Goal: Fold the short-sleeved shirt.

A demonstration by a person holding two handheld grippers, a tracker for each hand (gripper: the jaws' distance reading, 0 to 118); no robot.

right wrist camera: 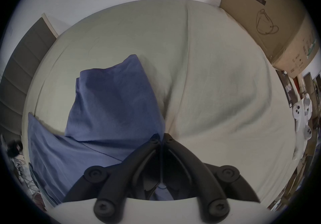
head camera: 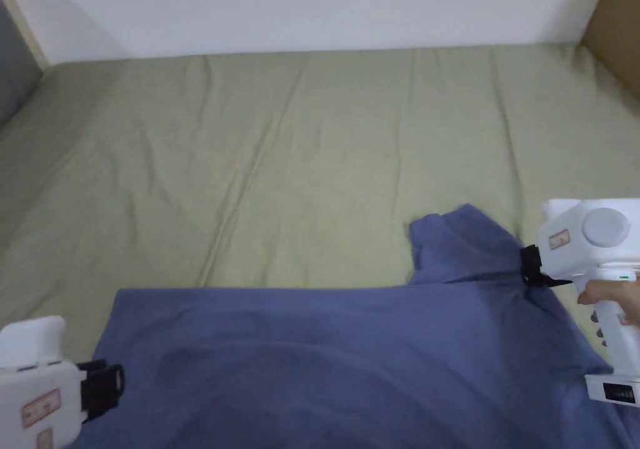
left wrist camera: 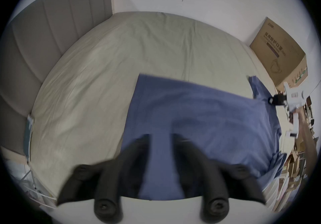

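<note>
A blue short-sleeved shirt [head camera: 350, 356] lies spread flat across the near part of a bed covered with a creased pale-green sheet [head camera: 300, 157]. The right gripper [head camera: 531, 266] is at the shirt's shoulder, just behind the sleeve [head camera: 459, 244] that sticks out toward the far wall; in the right gripper view its jaws are pressed together with blue cloth pinched between them, so it is clamped on the shirt. A hand [head camera: 615, 299] grips its white handle. The left gripper [head camera: 115, 381] sits at the shirt's opposite end, by the hem corner. In the left gripper view its jaws stand apart with shirt fabric showing through the gap; the picture is blurred there, and it seems to be released rather than gripping. Beyond both grippers the sheet runs bare to a plain white wall [head camera: 325, 7]. A grey padded headboard [left wrist camera: 52, 40] stands off to the left gripper's outer side, and a brown cardboard box [right wrist camera: 271, 19] leans in the corner beyond the right gripper.
</note>
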